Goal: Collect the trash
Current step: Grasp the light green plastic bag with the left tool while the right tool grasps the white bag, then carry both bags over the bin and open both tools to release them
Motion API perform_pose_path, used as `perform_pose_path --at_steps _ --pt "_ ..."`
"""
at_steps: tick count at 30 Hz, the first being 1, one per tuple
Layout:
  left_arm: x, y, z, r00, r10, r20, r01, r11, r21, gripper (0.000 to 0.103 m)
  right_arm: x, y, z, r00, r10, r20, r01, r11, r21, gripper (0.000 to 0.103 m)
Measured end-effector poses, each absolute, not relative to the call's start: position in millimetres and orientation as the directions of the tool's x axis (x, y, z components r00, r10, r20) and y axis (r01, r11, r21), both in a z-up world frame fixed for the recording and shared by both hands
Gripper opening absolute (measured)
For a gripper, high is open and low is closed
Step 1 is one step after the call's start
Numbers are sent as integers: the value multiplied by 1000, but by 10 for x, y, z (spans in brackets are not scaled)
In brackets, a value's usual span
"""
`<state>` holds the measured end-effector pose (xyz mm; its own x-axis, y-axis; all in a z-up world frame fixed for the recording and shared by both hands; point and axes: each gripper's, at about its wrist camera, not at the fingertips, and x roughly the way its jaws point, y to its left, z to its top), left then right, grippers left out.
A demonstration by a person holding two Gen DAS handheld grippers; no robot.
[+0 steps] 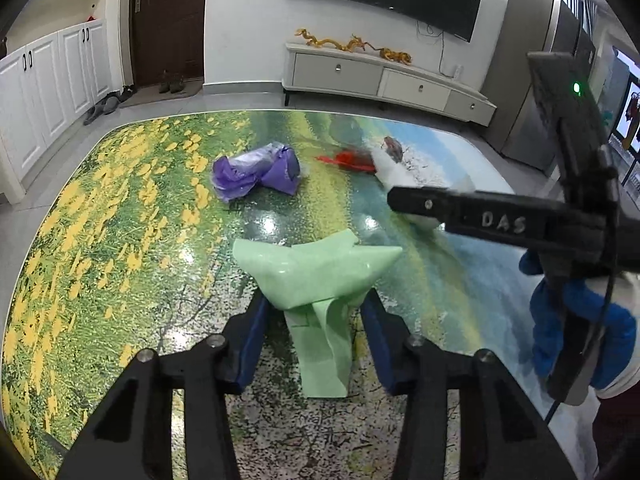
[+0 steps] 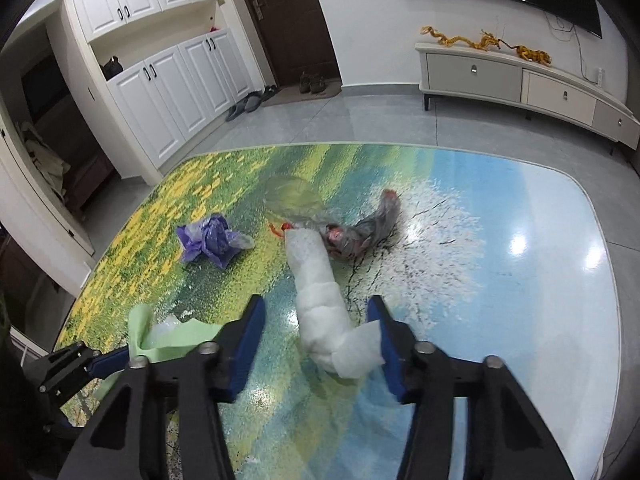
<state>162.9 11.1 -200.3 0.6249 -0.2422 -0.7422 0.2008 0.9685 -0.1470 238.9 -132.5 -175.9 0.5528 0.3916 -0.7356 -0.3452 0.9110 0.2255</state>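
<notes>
A pale green plastic bag (image 1: 316,280) lies crumpled on the glossy table (image 1: 120,208) with the meadow print, and it is caught between the blue pads of the left gripper (image 1: 314,312), whose jaws are closed onto its narrow part. A white paper wad (image 2: 324,312), long and rolled, lies a little to the right; the right gripper (image 2: 320,320) is placed around its near end, the right pad touching the paper, the left pad apart from it (so a firm grip is not seen). Further back on the table are seen a purple plastic bag (image 1: 256,172), a red scrap (image 1: 352,159) and a grey wrapper (image 2: 368,228). A blue glove (image 1: 576,320) is seen on the hand that carries the right gripper.
</notes>
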Motion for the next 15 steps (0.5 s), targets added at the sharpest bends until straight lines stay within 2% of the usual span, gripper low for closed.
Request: perform_pose_path --at_steps 2,3,9,15 --pt "1639 144 -2010 621 -249 -743 192 968 -165 32 2365 -1306 -1787 547 387 -742 -349 911 218 25" --pt "1637 159 -2011 621 -251 -742 188 967 -170 30 2336 -1306 -1791 547 388 -742 -351 911 217 24" --pt "1510 160 -1977 641 -259 -722 188 966 -179 25 2094 -1394 -1726 555 406 -726 -351 906 238 22" --pt "1285 102 -1816 669 -280 -689 212 960 -184 25 1771 -1556 -1607 576 412 -706 -327 908 263 22"
